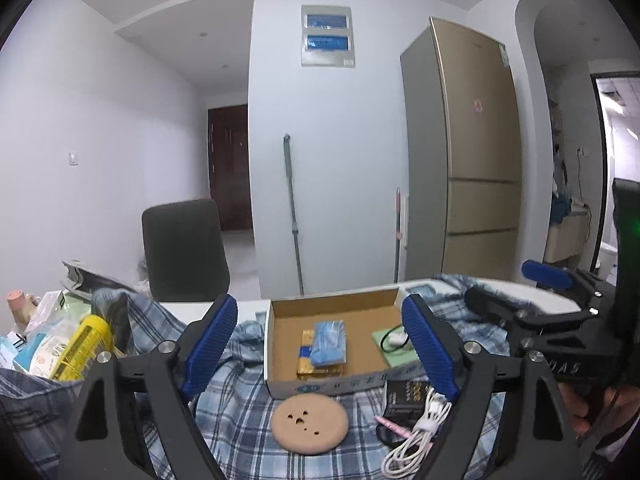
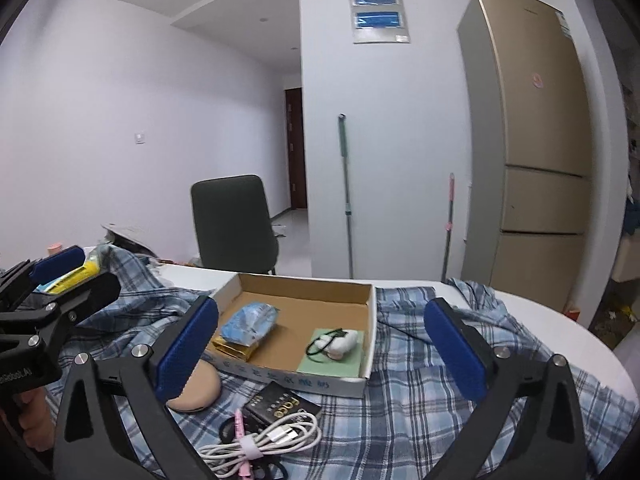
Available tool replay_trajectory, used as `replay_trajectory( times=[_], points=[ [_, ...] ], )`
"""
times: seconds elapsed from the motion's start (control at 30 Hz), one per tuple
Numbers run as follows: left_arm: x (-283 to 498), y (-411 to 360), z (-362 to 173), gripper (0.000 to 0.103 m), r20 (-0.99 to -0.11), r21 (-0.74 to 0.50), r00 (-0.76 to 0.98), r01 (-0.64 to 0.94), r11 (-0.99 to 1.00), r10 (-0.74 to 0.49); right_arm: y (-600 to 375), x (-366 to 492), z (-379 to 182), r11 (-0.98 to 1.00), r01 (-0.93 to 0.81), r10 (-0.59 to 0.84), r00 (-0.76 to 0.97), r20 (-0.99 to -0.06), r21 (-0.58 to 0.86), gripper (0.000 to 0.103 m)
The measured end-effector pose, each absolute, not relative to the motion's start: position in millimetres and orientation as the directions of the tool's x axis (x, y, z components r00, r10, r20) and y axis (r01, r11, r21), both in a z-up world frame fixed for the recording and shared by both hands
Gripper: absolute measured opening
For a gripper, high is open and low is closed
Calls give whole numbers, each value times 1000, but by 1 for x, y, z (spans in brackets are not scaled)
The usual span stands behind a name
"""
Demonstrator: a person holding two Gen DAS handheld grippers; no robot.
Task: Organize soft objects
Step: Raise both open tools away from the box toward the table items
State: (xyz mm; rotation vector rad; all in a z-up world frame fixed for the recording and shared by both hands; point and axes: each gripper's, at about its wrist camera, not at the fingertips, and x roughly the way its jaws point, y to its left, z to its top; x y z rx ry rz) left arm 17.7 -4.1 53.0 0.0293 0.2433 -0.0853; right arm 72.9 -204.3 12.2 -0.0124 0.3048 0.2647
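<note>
Box (image 2: 280, 322) sits on the cloth (image 2: 420, 396); disc (image 2: 198, 390) at its seven o'clock, cable (image 2: 264, 440) at six.

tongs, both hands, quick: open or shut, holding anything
Left tongs: open, holding nothing.
Right tongs: open wide, holding nothing.

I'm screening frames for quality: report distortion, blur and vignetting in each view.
Left wrist view: strong fisheye bowing of the fridge, black vignette in the corners, cardboard box reasonably sharp, flat indoor light. Right wrist view: same bowing and dark corners, coiled white cable sharp, a faint pink tint at the left edge.
</note>
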Motion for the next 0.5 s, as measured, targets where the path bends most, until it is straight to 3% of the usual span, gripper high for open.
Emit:
replay_trajectory(
  times=[0.1,0.23,0.5],
  points=[
    [25,-3,41,88,-273,21,958,92,996,-83,-206,78,2,966,-258,250,907,-338,20,103],
    [33,-2,24,103,-289,30,955,83,996,-71,-212,84,-7,964,-261,261,891,-372,51,103],
    [50,3,6,103,-385,-2,919,90,996,-84,-214,89,-12,963,-261,267,876,-402,70,103]
  ],
)
